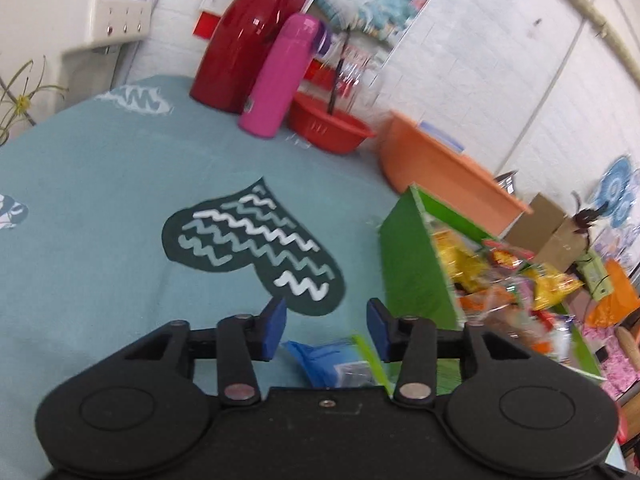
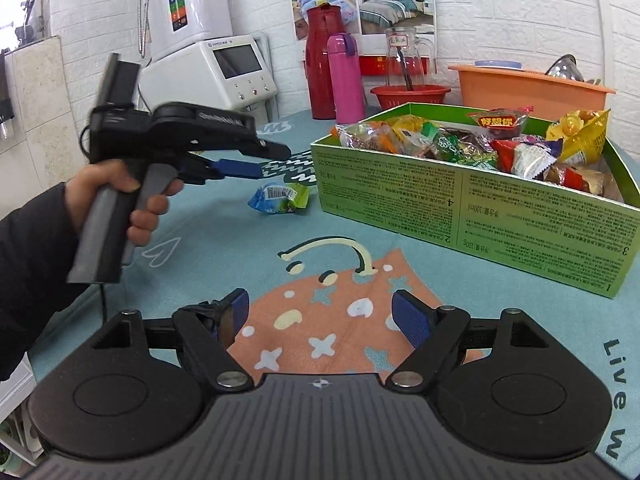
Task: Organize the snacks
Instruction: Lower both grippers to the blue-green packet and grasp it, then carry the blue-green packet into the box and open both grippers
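A green cardboard box (image 2: 460, 200) holding several wrapped snacks (image 2: 480, 144) stands on the blue patterned cloth. One blue and green snack packet (image 2: 280, 198) lies loose on the cloth to the left of the box. A hand holds my left gripper (image 2: 240, 169) just above that packet. In the left wrist view the packet (image 1: 332, 364) lies low between the blue pads, which stand apart from it, so the left gripper (image 1: 327, 328) is open. The box (image 1: 412, 264) is to its right. My right gripper (image 2: 322, 316) is open over the cloth with nothing between its fingers.
At the back of the table stand a red jug (image 2: 320, 64), a pink bottle (image 2: 345, 80), a glass jar (image 2: 404, 60) in a red basket (image 2: 412, 96) and an orange basin (image 2: 532, 88). A white appliance (image 2: 224, 76) sits back left. A dark sleeve (image 2: 32, 264) enters from the left.
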Demonstrator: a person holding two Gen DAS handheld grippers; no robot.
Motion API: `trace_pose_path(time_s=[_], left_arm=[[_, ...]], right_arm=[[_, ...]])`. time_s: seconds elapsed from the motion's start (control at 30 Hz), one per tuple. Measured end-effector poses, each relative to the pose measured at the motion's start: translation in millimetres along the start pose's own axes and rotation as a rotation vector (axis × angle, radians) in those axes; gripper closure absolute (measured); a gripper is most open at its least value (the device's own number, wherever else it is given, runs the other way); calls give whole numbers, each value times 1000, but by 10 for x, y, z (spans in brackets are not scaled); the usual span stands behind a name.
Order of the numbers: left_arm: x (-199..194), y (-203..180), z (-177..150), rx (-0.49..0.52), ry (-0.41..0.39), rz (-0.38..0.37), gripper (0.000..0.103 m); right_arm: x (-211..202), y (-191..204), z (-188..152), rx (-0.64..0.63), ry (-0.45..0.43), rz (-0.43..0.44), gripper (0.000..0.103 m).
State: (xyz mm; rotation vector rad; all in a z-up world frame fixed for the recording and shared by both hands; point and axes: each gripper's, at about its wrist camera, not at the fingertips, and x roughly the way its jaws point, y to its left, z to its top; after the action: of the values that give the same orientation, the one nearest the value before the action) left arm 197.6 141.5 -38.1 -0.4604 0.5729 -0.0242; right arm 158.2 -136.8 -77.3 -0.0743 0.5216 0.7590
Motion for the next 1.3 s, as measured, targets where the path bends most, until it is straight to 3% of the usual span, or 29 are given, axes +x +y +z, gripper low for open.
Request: trace_pose_path(time_s=[0.03, 0.1, 0.13, 0.23, 0.3, 0.37, 0.5, 0.6, 0.73, 0.9, 0.93, 0.97, 1.0, 1.13, 1.27, 1.3], left_arm=[[46, 13, -16, -1, 21, -6, 74], [28, 14, -69, 5, 50, -51, 78], [-21, -11, -108, 11, 68, -76, 86], [-217, -130, -286, 26, 128, -163, 86], [-334, -224, -452, 27, 183, -227, 84], [-431, -299, -596, 23, 217, -263, 74], [-602, -292, -688, -17, 199, -285, 33], [-682, -249, -688, -67, 199, -315, 33], [-734, -266, -744, -49, 217, -315, 29], [-725, -311, -817, -23, 231, -310, 27], [-730, -329, -843, -7, 228, -311, 30], [-751, -356, -872, 19, 218, -301, 32], [-761, -383, -886, 41, 213, -283, 43], [-769, -426, -911, 30, 200, -283, 48], [-798, -570, -842, 39, 166, -307, 51], [-810, -634, -802, 50, 155, -320, 51]], right_arm=[[1, -5, 4, 2, -1, -1, 0], [6, -14, 14, 0, 0, -4, 0], [5, -16, 13, -3, 0, -4, 0], [25, -29, 10, -2, 7, 3, 0], [46, -30, 14, -2, 17, 10, 0], [59, -19, 21, 1, 19, 25, 0], [81, 37, 24, -15, 29, 47, 0], [100, 87, 34, -30, 40, 65, 0], [155, 205, 52, -55, 57, 112, 0], [308, 374, 90, -164, 90, 84, 0], [321, 383, 77, -171, 98, 80, 2], [307, 390, 74, -181, 89, 73, 16], [291, 386, 69, -179, 88, 73, 16], [223, 348, 42, -170, 83, 58, 27], [123, 286, 57, -152, 55, 60, 49], [82, 264, 70, -147, 40, 54, 50]])
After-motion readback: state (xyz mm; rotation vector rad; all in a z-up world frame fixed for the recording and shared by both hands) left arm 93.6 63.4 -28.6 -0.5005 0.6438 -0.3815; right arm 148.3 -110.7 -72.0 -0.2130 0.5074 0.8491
